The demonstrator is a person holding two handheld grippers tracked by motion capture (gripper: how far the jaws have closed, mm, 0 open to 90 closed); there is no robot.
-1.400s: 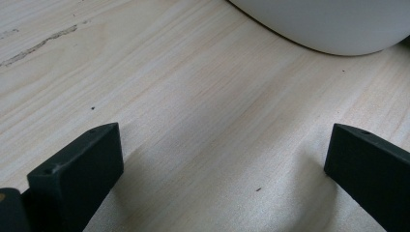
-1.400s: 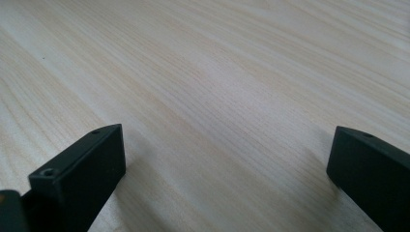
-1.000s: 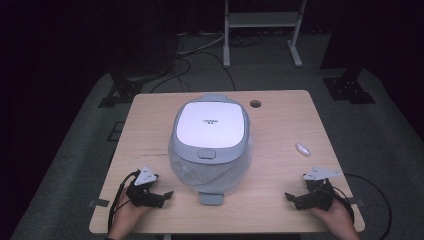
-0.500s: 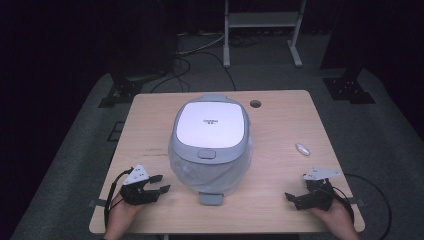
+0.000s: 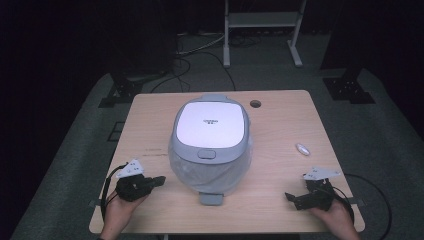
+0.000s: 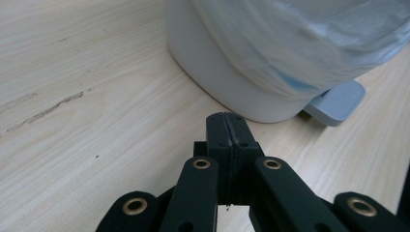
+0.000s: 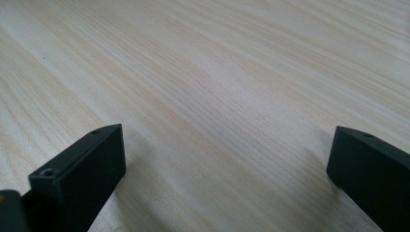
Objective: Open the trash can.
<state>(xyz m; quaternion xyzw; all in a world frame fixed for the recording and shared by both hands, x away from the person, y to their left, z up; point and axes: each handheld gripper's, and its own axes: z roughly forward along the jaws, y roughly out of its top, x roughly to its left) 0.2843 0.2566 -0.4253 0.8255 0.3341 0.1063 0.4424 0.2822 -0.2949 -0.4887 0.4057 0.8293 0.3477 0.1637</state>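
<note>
Pale wood desk (image 5: 280, 150) under dark surroundings, with the rice cooker (image 5: 210, 142) at its centre, lid down. My left claw (image 5: 159, 180) has just been closing — now pinched fully together on nothing, pointed at the cooker's base just beside it. My right claw (image 5: 295, 199) rests wide apart near the desk's right corner. Likely I'm readying a closed tip to push — perhaps the lid button (image 5: 206, 154).

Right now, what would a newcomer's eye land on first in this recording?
The big white and grey rice cooker at the middle of the wooden table, its lid down and its body wrapped in clear plastic. Then the left gripper beside its base, jaws just closed on nothing, and the right gripper open near the table's right front corner. A small white object lies right of the cooker.
</note>
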